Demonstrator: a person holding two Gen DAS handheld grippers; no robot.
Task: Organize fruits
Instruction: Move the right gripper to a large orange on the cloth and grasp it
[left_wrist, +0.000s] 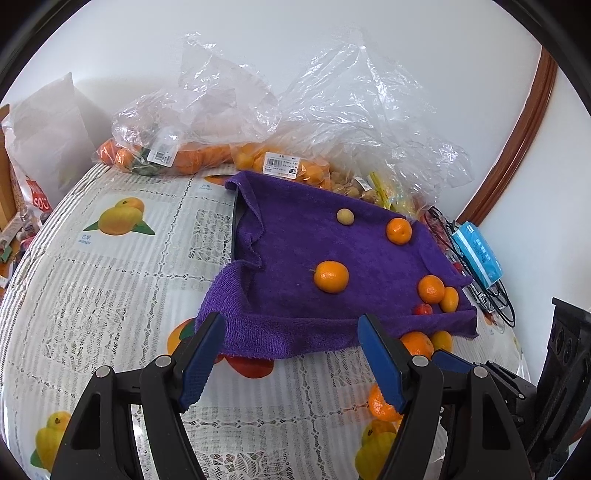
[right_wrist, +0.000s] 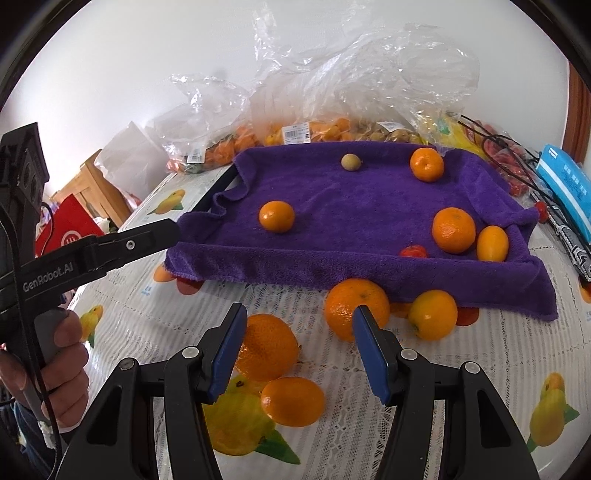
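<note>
While both jaws gape empty, glossy round oranges (right_wrist: 276, 216) on purple towel (right_wrist: 354, 206).

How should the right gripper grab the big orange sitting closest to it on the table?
Grip the big orange across its widest middle, one pad on each side. Come down from above and slightly from the near side: it is round, so a hold off the middle would probably slip. The smaller orange touches its near edge, so keep the right gripper fingers to the left and right flanks, which look free.
</note>
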